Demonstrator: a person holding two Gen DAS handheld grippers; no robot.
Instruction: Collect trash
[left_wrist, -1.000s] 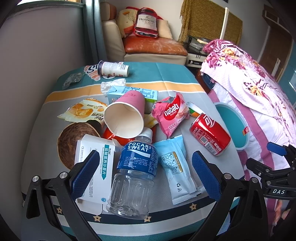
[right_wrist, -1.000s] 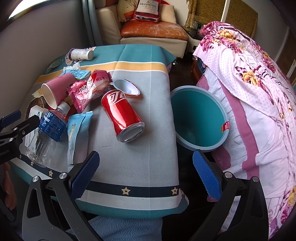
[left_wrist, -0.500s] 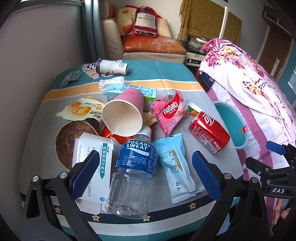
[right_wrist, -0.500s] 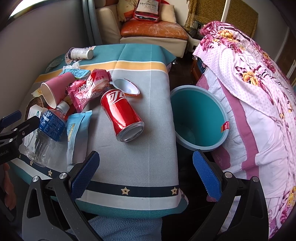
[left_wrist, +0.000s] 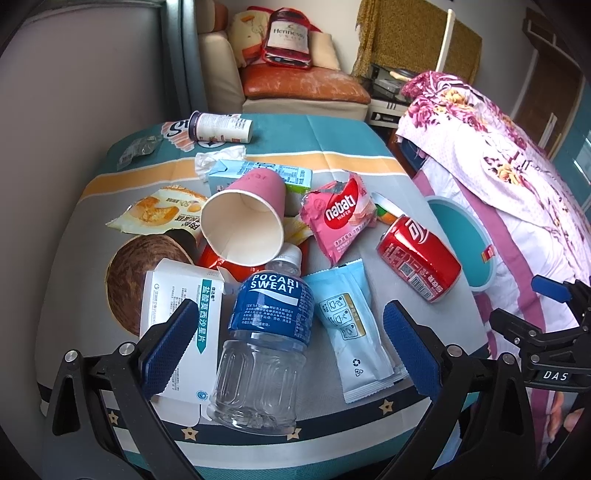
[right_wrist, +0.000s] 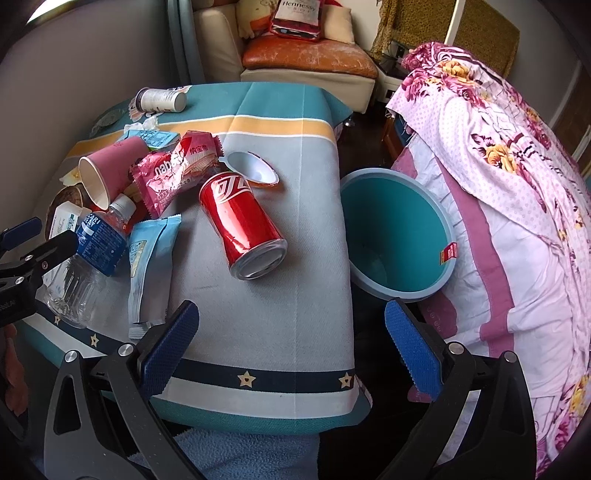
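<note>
Nearer now, left gripper (left_wrist: 288, 345) (jaws apart) straddles bottle (left_wrist: 264, 339), can (left_wrist: 419, 258) beside.

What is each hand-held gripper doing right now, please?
Left hand-held gripper: open, holding nothing, over the Pocari Sweat bottle.
Right hand-held gripper: open, holding nothing.

The left gripper (left_wrist: 291, 345) is held with jaws wide apart low in the frame, above a clear Pocari Sweat bottle (left_wrist: 264, 347) lying at lower centre. A white medicine box (left_wrist: 179, 328) is seen to its left, a pale blue sachet (left_wrist: 351, 328) to its right. A red can (left_wrist: 419, 258) lies right of centre, a pink paper cup (left_wrist: 245, 221) at centre. The right gripper (left_wrist: 546, 325) is seen at the right edge.
</note>
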